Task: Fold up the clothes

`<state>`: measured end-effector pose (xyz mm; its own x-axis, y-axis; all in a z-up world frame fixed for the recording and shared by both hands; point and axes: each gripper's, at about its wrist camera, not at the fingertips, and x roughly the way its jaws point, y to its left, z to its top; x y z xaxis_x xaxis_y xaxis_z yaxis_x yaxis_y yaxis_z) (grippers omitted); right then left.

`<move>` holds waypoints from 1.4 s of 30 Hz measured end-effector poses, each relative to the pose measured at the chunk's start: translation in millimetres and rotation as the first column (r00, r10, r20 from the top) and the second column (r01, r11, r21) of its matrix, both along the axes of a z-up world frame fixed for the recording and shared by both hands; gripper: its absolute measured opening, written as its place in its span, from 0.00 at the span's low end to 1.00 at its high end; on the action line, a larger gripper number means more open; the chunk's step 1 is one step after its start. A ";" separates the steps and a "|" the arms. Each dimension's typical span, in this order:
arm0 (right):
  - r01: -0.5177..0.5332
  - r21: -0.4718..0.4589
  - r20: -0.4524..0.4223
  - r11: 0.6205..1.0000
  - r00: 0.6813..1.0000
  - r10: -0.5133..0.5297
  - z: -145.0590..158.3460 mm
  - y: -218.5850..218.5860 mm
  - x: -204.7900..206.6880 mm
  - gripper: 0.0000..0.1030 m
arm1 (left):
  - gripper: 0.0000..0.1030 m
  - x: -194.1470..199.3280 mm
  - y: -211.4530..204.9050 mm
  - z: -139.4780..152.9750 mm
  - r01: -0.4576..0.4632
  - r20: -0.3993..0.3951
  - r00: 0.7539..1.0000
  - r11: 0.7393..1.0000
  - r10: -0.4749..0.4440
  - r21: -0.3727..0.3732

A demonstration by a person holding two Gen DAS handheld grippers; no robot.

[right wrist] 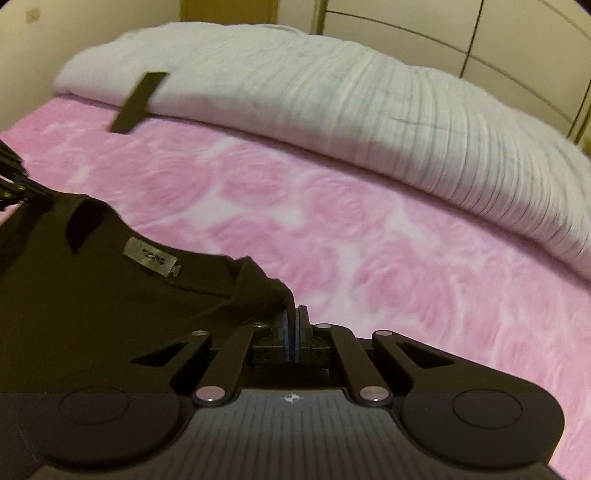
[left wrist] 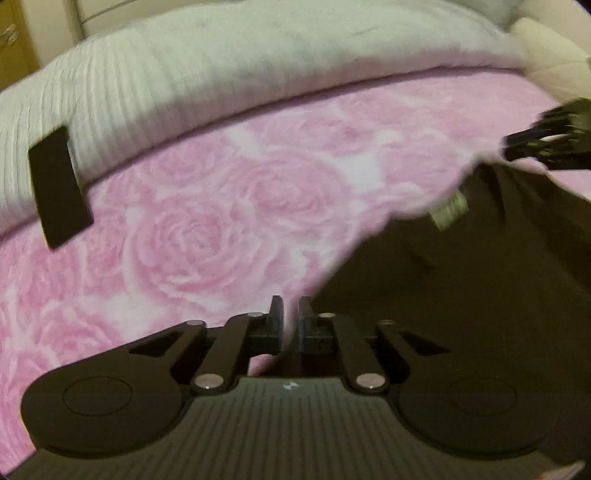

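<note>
A black shirt (right wrist: 96,302) with a grey neck label (right wrist: 149,261) hangs stretched between my two grippers above a pink rose-patterned blanket (right wrist: 332,229). My right gripper (right wrist: 292,314) is shut on the shirt's shoulder edge. My left gripper (left wrist: 291,314) has its jaws nearly together, a thin gap showing, with the shirt (left wrist: 461,295) at its right finger; the grip itself is hard to see. In the left wrist view the right gripper (left wrist: 546,144) holds the shirt's far corner, and the label (left wrist: 448,210) shows. In the right wrist view the left gripper (right wrist: 14,184) sits at the left edge.
A white ribbed duvet (left wrist: 166,85) lies bunched along the far side of the bed. A flat black rectangular object (left wrist: 59,188) rests at the duvet's edge; it also shows in the right wrist view (right wrist: 138,103). Cream wardrobe doors (right wrist: 461,33) stand behind.
</note>
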<state>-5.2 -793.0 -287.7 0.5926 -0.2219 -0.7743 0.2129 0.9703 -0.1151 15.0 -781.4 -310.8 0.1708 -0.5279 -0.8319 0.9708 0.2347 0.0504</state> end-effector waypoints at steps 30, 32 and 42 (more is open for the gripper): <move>0.467 0.315 -0.407 0.826 0.853 -0.327 -10.9 122.6 -408.9 0.35 | 0.49 -259.2 326.3 24.6 0.032 -0.422 0.906 0.984 0.045 0.175; 0.473 0.271 -0.423 0.838 0.841 -0.338 -9.7 128.1 -415.8 0.00 | 0.10 -275.9 337.6 20.9 0.037 -0.440 0.897 0.983 0.046 0.179; 0.522 0.118 -0.394 0.845 0.806 -0.442 28.4 164.4 -458.0 0.09 | 0.02 -279.0 424.4 51.9 -0.008 -0.332 0.941 0.987 0.062 0.162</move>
